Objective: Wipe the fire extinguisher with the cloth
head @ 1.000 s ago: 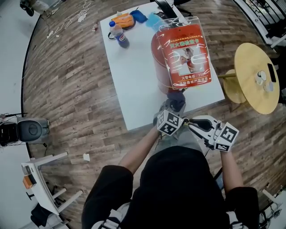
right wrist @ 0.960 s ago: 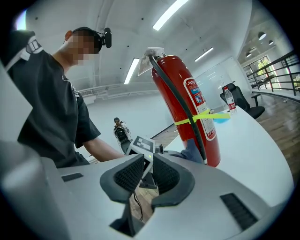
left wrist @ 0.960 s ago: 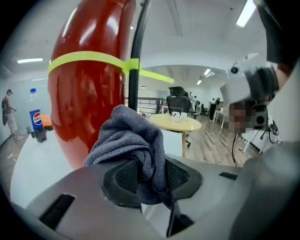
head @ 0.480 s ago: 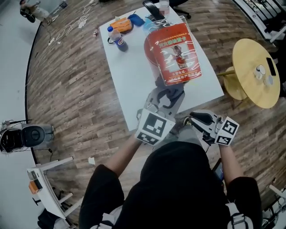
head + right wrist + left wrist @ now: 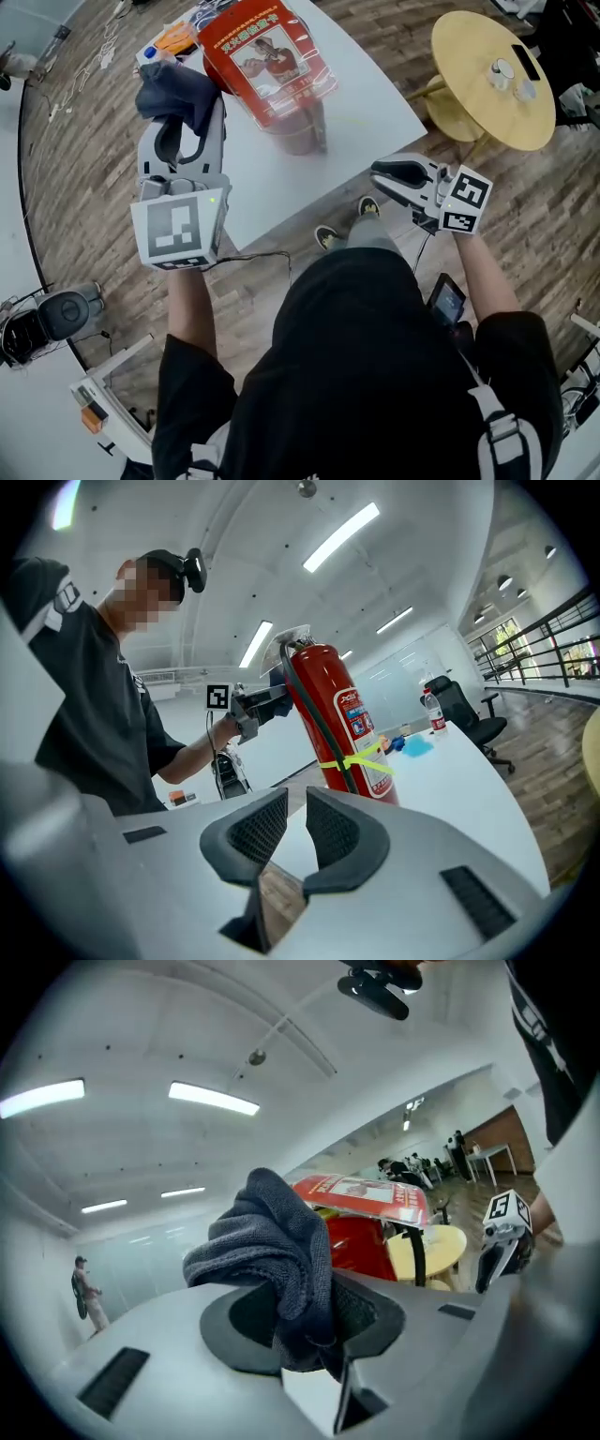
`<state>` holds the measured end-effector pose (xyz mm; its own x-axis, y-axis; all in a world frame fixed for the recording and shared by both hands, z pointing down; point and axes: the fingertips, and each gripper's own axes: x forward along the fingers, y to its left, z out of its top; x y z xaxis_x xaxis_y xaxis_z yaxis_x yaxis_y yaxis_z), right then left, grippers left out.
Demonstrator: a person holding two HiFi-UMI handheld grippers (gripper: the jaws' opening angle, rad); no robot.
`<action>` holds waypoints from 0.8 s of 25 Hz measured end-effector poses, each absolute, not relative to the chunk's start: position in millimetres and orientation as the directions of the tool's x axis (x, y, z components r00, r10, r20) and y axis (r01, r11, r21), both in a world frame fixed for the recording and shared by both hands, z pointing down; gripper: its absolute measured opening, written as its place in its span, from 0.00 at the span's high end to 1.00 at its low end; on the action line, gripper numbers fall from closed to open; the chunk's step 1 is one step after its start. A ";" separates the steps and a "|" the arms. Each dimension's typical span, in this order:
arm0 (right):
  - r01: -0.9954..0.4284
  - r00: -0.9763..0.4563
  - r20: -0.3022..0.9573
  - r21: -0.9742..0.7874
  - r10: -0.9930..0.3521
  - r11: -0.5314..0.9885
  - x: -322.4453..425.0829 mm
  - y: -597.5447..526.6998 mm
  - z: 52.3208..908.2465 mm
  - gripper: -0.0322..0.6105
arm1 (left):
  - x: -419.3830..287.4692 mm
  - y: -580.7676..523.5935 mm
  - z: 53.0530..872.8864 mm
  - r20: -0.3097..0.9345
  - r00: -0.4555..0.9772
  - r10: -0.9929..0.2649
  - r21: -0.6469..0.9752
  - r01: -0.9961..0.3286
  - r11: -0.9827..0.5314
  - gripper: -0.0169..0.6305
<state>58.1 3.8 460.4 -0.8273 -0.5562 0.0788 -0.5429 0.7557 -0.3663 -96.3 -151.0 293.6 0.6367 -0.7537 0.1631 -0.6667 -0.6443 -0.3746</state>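
One white counter [image 5: 370,103] on a wood-plank floor [image 5: 84,150], with a round yellow side table [image 5: 478,84] at the upper right of the head view. The room is a big open office with strip lights on the ceiling. An office chair [image 5: 459,710] and a bottle [image 5: 432,712] sit at the counter's far end.

The fire extinguisher [image 5: 292,133] stands upright near the counter's near edge, top centre of the head view, with a red laminated card [image 5: 262,52] over its top.

The left gripper [image 5: 183,117] is in the upper left and pinches a bunched dark cloth [image 5: 173,89]. The cloth sits just beside the left edge of the extinguisher's card, near its top. Can't tell if they touch.

The right gripper [image 5: 382,175] is at centre right, off the counter's edge and well apart from the extinguisher. Its pads stand a narrow gap apart with nothing between them. In its own view the extinguisher is upright, dead ahead.
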 end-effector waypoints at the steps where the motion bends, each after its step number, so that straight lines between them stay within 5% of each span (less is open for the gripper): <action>1: -0.548 -0.824 0.082 -0.367 -0.561 0.751 60.8 4.1 461.5 0.84 | -97.9 -157.4 296.6 0.179 0.639 -0.748 -0.392 -0.651 -0.650 0.77; 5: -0.553 -0.821 0.094 -0.376 -0.563 0.743 61.4 8.0 466.1 0.84 | -91.3 -166.2 316.0 0.227 0.694 -0.684 -0.363 -0.591 -0.720 0.77; 12: -0.566 -0.819 0.158 -0.386 -0.552 0.728 47.7 23.3 488.5 0.84 | -99.2 -169.4 353.0 0.078 0.770 -0.633 -0.095 -0.626 -0.774 0.77; 16: -0.563 -0.822 0.176 -0.396 -0.541 0.726 44.3 33.6 493.7 0.84 | -92.5 -165.9 409.3 0.177 0.752 -0.635 -0.128 -0.622 -0.772 0.77; 20: -0.551 -0.831 0.196 -0.410 -0.520 0.726 32.9 37.9 501.8 0.84 | -97.7 -161.4 440.4 0.109 0.731 -0.674 -0.061 -0.672 -0.738 0.77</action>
